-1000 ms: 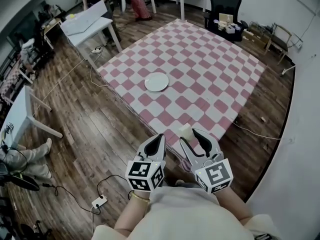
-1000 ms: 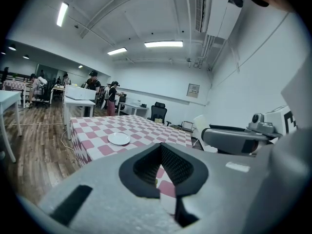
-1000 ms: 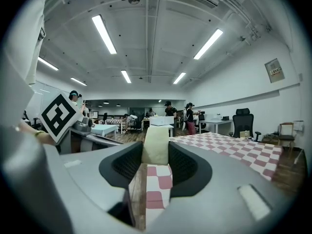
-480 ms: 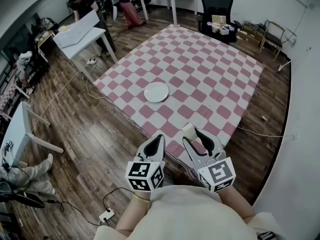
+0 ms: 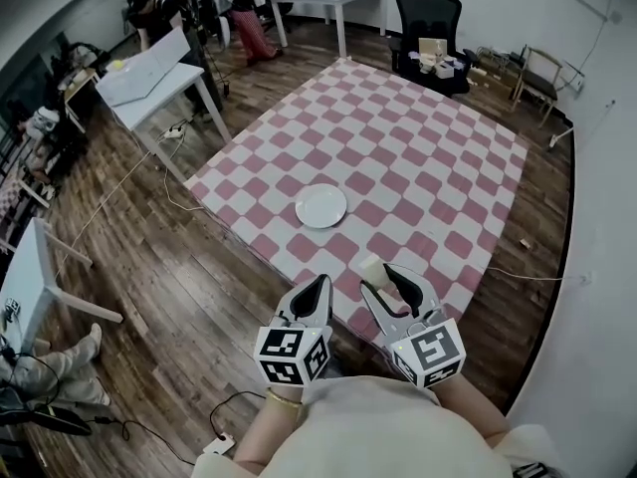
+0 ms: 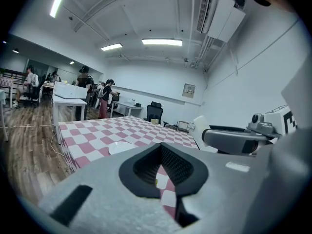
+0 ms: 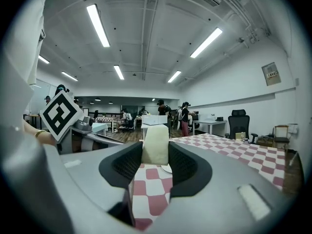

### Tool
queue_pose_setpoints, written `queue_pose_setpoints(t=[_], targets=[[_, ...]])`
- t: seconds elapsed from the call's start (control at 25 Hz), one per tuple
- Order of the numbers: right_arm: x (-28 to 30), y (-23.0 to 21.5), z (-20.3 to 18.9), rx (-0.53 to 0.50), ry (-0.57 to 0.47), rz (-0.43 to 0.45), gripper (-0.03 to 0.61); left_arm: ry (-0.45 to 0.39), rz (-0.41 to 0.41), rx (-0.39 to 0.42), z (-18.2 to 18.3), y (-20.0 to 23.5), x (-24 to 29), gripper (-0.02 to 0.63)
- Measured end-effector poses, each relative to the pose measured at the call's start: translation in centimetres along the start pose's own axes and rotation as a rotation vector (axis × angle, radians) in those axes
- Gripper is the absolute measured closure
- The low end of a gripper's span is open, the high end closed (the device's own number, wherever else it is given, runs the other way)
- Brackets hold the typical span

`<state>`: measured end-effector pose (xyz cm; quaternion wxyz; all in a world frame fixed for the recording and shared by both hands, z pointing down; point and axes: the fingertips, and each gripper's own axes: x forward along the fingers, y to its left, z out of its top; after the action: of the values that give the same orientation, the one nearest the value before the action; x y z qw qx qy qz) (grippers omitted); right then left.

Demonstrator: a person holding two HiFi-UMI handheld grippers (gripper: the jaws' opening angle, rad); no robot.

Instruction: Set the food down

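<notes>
Right tool (image 5: 383, 277) grips the pale food (image 5: 370, 266) above the checked surface's (image 5: 438, 167) near edge; 1 plate (image 5: 321, 206) sits mid-surface. Left tool (image 5: 317, 289) closed, empty (wood floor (image 5: 149, 267), desks (image 5: 149, 68) around).

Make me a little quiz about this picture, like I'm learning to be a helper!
1. Which gripper holds the pale food block? A) left B) right C) neither
2. Fill in the blank: the white plate lies on a pink-and-white checked ____.
3. True or false: there is already food on the white plate.

Key: 1. B, the right gripper. 2. cloth. 3. False, the plate is bare.
</notes>
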<state>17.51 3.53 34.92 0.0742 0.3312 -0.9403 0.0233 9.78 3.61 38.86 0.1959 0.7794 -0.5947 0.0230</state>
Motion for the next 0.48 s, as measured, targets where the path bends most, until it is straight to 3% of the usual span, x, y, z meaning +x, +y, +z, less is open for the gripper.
queue_pose_setpoints(t=[0.48], targets=[[8.0,-0.3,0.5,0.013,0.032,-0.018,0.405,0.03,-0.025,-0.015,2.2,7.1,3.5,0.607]])
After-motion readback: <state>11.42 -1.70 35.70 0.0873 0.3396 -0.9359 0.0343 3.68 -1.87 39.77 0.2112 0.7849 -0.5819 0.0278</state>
